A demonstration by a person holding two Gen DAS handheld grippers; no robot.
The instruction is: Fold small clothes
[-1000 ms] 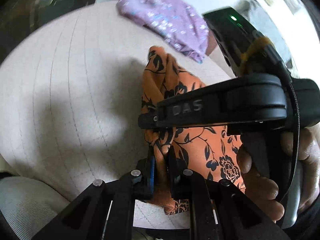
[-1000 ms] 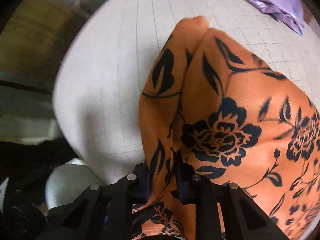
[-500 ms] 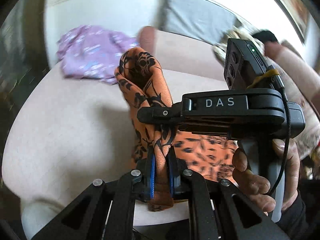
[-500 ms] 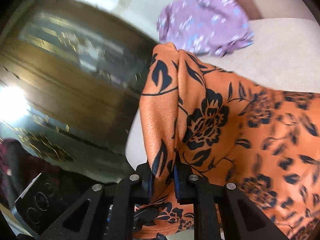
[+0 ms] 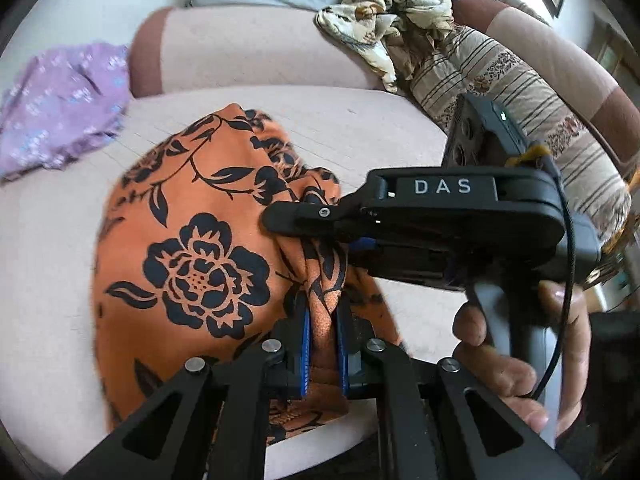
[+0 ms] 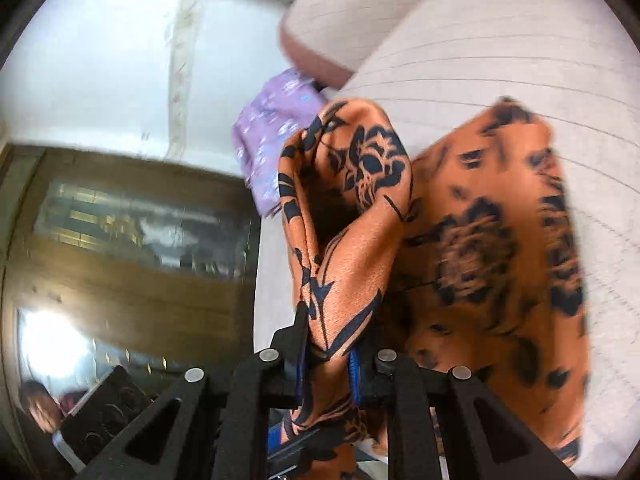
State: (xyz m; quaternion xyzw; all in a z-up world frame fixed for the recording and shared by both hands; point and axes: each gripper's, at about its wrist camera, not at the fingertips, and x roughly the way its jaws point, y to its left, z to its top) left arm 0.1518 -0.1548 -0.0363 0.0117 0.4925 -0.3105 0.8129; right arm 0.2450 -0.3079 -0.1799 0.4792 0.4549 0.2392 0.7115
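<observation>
An orange cloth with black flowers (image 5: 188,264) hangs over a pale sofa seat (image 5: 52,256). My left gripper (image 5: 322,354) is shut on a bunched edge of it. My right gripper (image 5: 304,216) comes in from the right in the left wrist view and is shut on the same cloth just above the left one. In the right wrist view the right gripper (image 6: 330,354) pinches a fold of the orange cloth (image 6: 480,248), and the rest drapes to the right over the seat (image 6: 520,60).
A purple flowered garment (image 5: 60,108) lies at the seat's far left, also in the right wrist view (image 6: 272,136). A cream patterned cloth (image 5: 384,12) and a striped cushion (image 5: 516,92) lie on the sofa back. A dark wooden cabinet (image 6: 120,240) stands beyond the seat edge.
Both grippers have lifted and turned with the orange cloth still pinched. The cloth has spread wider and now hangs to the left of my left gripper. The sofa back has come into view.
</observation>
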